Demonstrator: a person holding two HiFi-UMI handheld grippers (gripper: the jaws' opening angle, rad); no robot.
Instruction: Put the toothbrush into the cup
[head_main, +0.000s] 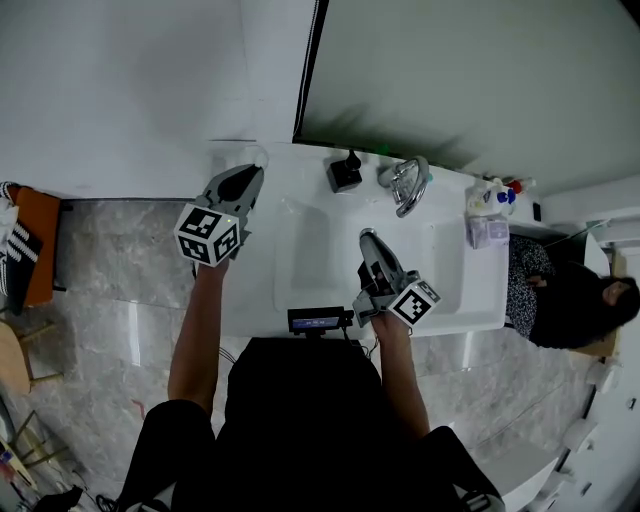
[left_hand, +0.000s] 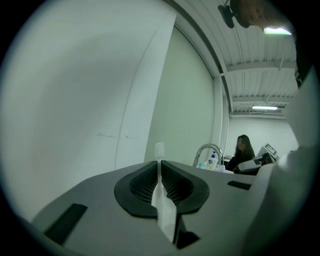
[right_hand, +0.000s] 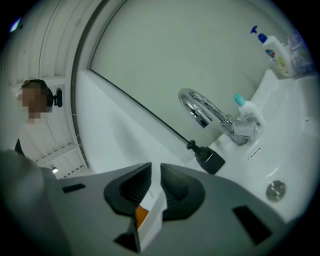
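A white toothbrush (left_hand: 159, 150) is pinched in my left gripper (left_hand: 159, 164), its head sticking up past the fingertips and its wider handle running back toward the camera. In the head view the left gripper (head_main: 249, 176) hangs over the sink counter's far left corner, with the toothbrush (head_main: 261, 156) tip just beyond it. My right gripper (head_main: 368, 240) is level over the basin (head_main: 300, 250). Its jaws stand a narrow gap apart on a white piece with an orange patch (right_hand: 150, 212); what that piece is does not show. I see no cup in any view.
A chrome tap (head_main: 405, 184) and a black fitting (head_main: 345, 174) stand at the back of the white sink (head_main: 480, 290). Bottles (head_main: 492, 197) and a bag (head_main: 487, 233) sit at its right end. A small screen (head_main: 315, 322) rests on the front edge. A person (head_main: 570, 300) sits at the right.
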